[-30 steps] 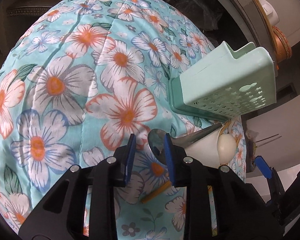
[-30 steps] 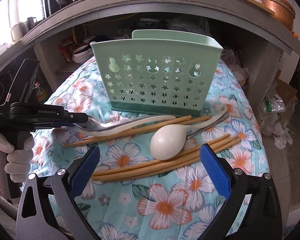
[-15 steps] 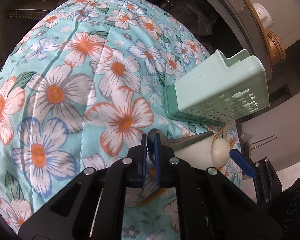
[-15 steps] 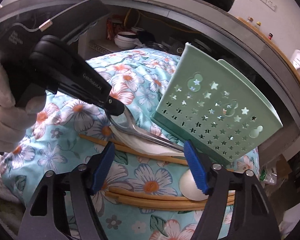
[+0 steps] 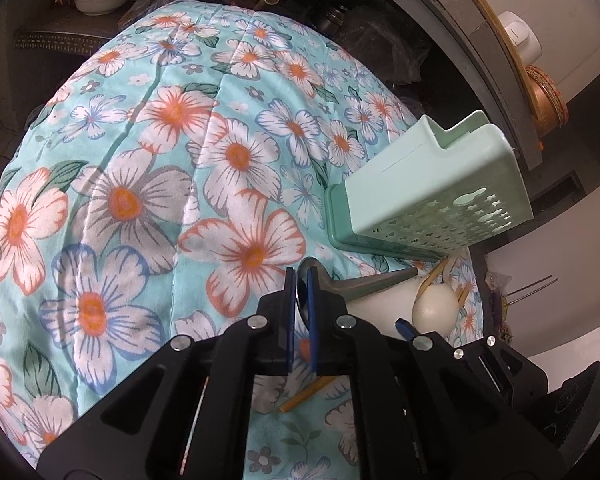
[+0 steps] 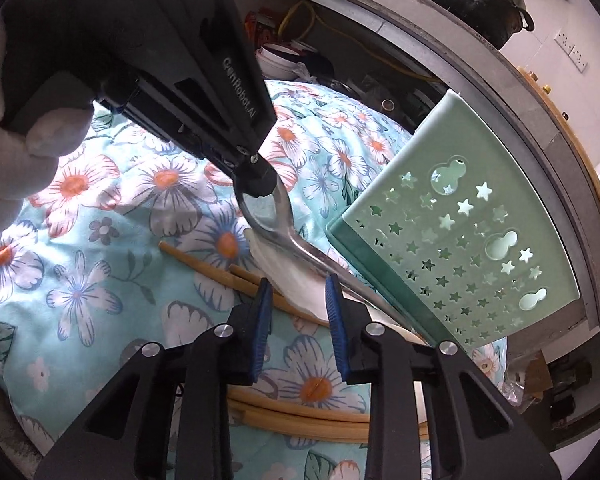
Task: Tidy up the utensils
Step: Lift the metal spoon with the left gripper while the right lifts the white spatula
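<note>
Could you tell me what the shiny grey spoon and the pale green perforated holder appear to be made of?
The shiny grey spoon looks like polished metal, probably steel: it shows mirror-like reflections. The pale green perforated holder looks like moulded plastic: matte, uniform colour, cleanly cut star-shaped holes.

Left black two-finger gripper with blue pads point(image 5: 301, 280) clamped tight on bowl of shiny metal spoon point(image 5: 356, 285), angled down. White-gloved hand point(image 6: 16, 120) grips its handle, seen from right wrist view. Right black two-finger gripper with blue pads point(image 6: 298, 300) jaws have just been closing, now narrow; white ceramic spoon point(image 6: 296, 292) sits between them, pad contact unclear.
</note>
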